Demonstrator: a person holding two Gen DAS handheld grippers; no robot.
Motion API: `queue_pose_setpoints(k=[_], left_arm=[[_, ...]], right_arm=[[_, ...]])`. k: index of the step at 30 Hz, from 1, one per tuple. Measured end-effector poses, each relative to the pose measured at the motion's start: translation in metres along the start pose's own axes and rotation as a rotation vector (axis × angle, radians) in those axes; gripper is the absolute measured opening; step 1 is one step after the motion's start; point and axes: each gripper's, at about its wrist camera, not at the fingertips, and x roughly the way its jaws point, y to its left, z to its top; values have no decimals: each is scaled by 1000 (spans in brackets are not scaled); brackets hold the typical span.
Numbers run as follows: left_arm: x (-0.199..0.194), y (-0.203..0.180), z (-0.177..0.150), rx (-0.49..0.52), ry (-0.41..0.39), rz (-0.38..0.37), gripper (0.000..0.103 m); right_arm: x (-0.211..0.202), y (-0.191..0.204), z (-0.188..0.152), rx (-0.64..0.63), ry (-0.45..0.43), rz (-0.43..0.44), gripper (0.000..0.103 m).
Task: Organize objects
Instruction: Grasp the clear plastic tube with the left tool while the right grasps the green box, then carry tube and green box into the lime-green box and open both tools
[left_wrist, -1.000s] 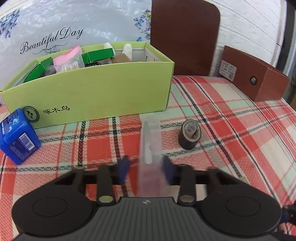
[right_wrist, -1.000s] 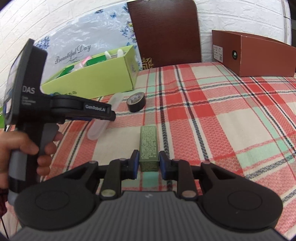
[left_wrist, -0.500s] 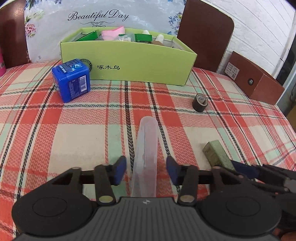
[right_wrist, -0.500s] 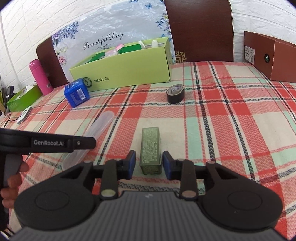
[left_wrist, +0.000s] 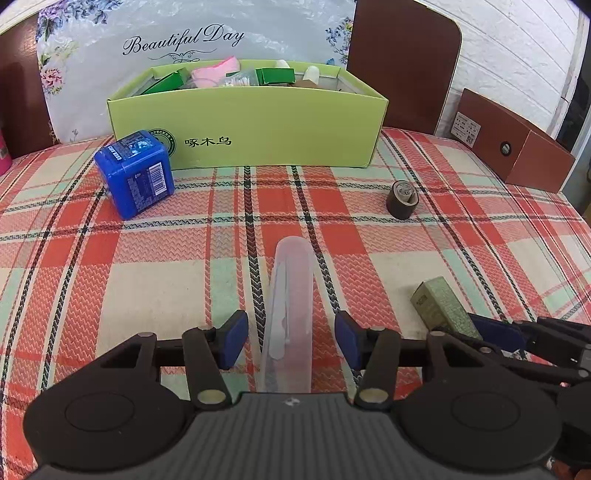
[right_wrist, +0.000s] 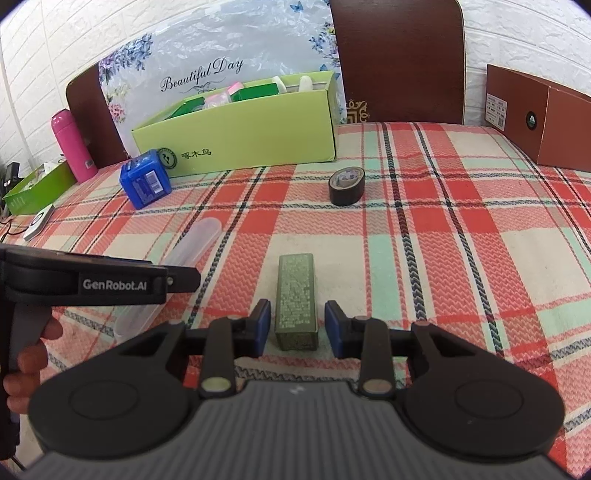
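Observation:
A translucent plastic case (left_wrist: 291, 295) lies lengthwise on the plaid tablecloth between the fingers of my left gripper (left_wrist: 291, 339). That gripper is open, with a gap on each side of the case. A small dark green carton (right_wrist: 296, 299) lies flat between the fingers of my right gripper (right_wrist: 297, 326), which is open too, its blue pads just clear of the carton's sides. The carton (left_wrist: 439, 306) also shows at the lower right of the left wrist view. A light green storage box (left_wrist: 258, 129) holding several items stands at the back.
A blue cube-shaped box (left_wrist: 136, 173) sits in front of the storage box's left corner. A black tape roll (left_wrist: 402, 199) stands to the right. A brown carton (left_wrist: 517, 147) lies at the far right, a pink bottle (right_wrist: 72, 144) at the far left. Chair backs stand behind.
The left gripper drew back from the storage box and its jaws widened, leaving the case lying on the cloth. The right gripper's jaws spread slightly off the green carton.

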Motion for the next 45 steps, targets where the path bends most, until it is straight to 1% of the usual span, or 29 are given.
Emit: queue_pose_setpoints(k=[5, 6, 7, 8, 9, 12, 15, 19, 25, 28, 30, 33, 36, 39, 42, 43, 44, 45], left_arm=[[0, 0, 0, 1, 0, 3, 53], [0, 0, 0, 6, -1, 5, 49], [0, 0, 0, 12, -2, 10, 39], [0, 0, 0, 23, -4, 14, 33], [0, 1, 0, 25, -4, 7, 28], [-3, 8, 4, -5, -4, -25, 28], [-14, 12, 12, -21, -28, -58, 28], [-33, 17, 37, -23, -105, -87, 28], [-48, 23, 96, -32, -221, -120, 28], [-47, 21, 131, -30, -274, -139, 28], [-40, 19, 157, -31, -298, -149, 28], [-20, 21, 188, -79, -292, -207, 28], [1, 18, 213, -61, -324, -192, 28], [20, 16, 230, -51, -324, -192, 28], [38, 19, 233, -51, -323, -191, 28], [45, 22, 232, -57, -317, -186, 39], [51, 24, 229, -63, -297, -178, 52], [54, 28, 224, -75, -287, -169, 72]], right_arm=[[4, 3, 1, -7, 5, -7, 31], [5, 3, 1, -10, 7, -9, 31], [5, 4, 2, -13, 8, -11, 27], [6, 5, 2, -24, 10, -18, 22], [6, 7, 3, -38, 12, -20, 22], [3, 10, 7, -42, 1, -4, 22], [-3, 13, 21, -50, -35, 23, 22], [-11, 16, 50, -65, -108, 50, 22], [-8, 17, 109, -82, -216, 70, 22], [3, 18, 140, -98, -263, 48, 22], [15, 17, 162, -103, -289, 32, 22], [39, 12, 188, -95, -318, 2, 22], [64, 4, 206, -86, -332, -12, 22], [86, 1, 218, -89, -338, -17, 22], [110, 1, 221, -109, -338, -34, 24], [117, 1, 220, -126, -334, -38, 29], [122, 1, 216, -141, -323, -48, 45], [125, 1, 212, -152, -322, -56, 57]])
